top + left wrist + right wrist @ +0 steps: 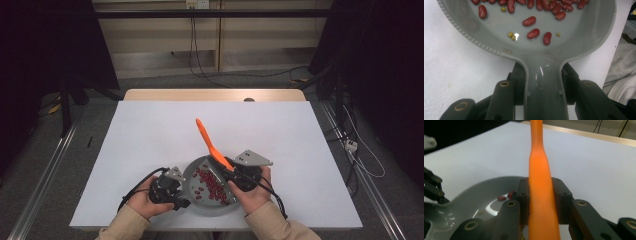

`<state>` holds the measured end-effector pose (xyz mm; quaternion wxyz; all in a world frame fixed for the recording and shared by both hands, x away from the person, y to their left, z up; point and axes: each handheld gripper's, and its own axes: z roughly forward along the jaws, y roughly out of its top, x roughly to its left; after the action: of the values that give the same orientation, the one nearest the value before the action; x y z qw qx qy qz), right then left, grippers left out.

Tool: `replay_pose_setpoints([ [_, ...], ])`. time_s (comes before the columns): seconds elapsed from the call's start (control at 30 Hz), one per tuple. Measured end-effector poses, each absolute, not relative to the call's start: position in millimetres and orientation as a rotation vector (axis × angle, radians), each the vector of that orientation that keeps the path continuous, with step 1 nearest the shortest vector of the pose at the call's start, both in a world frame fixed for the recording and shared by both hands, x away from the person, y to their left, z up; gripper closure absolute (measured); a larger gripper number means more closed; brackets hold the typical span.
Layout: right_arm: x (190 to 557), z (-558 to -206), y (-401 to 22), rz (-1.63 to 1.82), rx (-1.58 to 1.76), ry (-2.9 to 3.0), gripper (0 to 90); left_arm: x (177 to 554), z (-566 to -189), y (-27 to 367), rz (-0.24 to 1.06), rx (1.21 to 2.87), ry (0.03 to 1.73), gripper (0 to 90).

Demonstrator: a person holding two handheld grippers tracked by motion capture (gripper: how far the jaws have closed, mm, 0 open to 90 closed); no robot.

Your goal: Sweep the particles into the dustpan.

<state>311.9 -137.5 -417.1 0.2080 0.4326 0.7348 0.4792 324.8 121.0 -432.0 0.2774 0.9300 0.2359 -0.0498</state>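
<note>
A grey shallow pan (pixel 189 175) sits at the table's near edge and holds many red kidney beans (pixel 212 186). My left gripper (pixel 179 199) is shut on the pan's handle (pixel 544 85), one jaw on each side. In the left gripper view, red beans (pixel 533 33) and a few small yellow-green ones (pixel 511 35) lie in the pan (pixel 461 31). My right gripper (pixel 229 171) is shut on an orange utensil (pixel 206 137) that slants up and away over the pan. Its orange shaft (pixel 539 170) runs between the jaws. Its lower end is hidden.
The pan stands on a white table top (pixel 150 135) with a wooden strip (pixel 215 95) along the far edge. In the right gripper view, the pan's rim (pixel 474 191) and a few beans (pixel 506 196) are on the left, with the left gripper (pixel 434 187) beyond.
</note>
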Motion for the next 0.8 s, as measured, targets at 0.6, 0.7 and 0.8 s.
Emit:
replay_pose_setpoints([
  [0.6,334,-434,-152,1.252,1.240,2.062,71.2,333,-433,120,-0.110,2.466,0.711,63.9],
  [0.7,331,-432,-143,1.287,1.206,2.079,71.2,335,-433,121,-0.118,2.471,0.708,63.9],
  [0.8,331,-424,-135,1.346,1.195,2.098,71.3,338,-433,120,-0.089,2.461,0.733,63.8],
])
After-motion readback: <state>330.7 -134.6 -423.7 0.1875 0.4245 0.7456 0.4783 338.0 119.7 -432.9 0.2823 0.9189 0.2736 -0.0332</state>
